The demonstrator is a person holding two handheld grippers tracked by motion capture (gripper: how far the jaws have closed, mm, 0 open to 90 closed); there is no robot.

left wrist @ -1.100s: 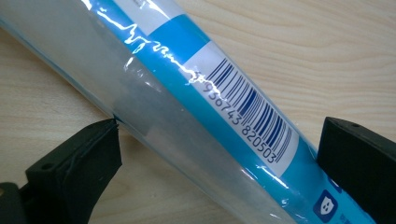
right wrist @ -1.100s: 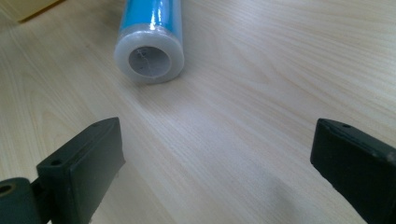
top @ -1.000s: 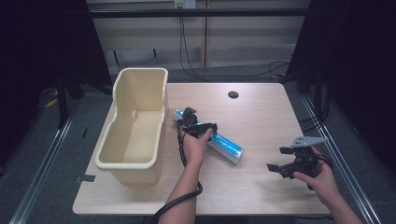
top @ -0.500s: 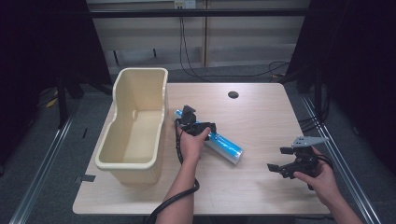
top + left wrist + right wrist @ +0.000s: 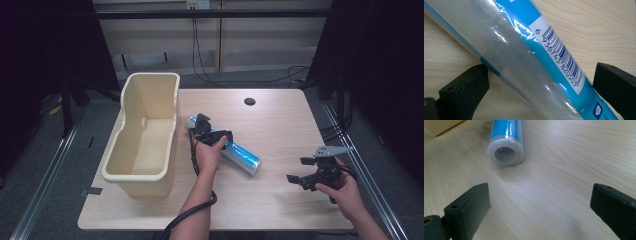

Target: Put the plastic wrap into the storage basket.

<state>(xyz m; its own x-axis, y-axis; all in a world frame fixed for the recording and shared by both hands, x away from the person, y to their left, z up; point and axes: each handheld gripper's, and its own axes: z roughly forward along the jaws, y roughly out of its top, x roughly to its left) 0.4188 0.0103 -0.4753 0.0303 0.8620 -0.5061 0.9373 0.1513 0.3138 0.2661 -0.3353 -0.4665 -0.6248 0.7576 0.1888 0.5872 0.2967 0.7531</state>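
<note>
Cream bin (image 5: 150, 100): upright, open top, on the wooden table (image 5: 280, 115), just left of the left gripper's (image 5: 212, 131) jaws, not touching them. Its corner (image 5: 444, 126) sits far ahead-left of the right gripper's (image 5: 299, 170) jaws. 1 dark round grommet (image 5: 249, 101) sits in the tabletop, well beyond both jaw pairs. Black cables (image 5: 200, 60) lie on the floor past the far edge. 2 floor rails (image 5: 45, 180) flank the table.

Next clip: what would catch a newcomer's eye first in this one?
First, the blue plastic-wrapped roll lying slantwise at the middle of the light wooden table, with the left gripper set down over it, one jaw on each side. Next, the tall cream plastic bin standing at the table's left. The right gripper hangs open near the right edge, aimed at the roll's hollow end.
</note>
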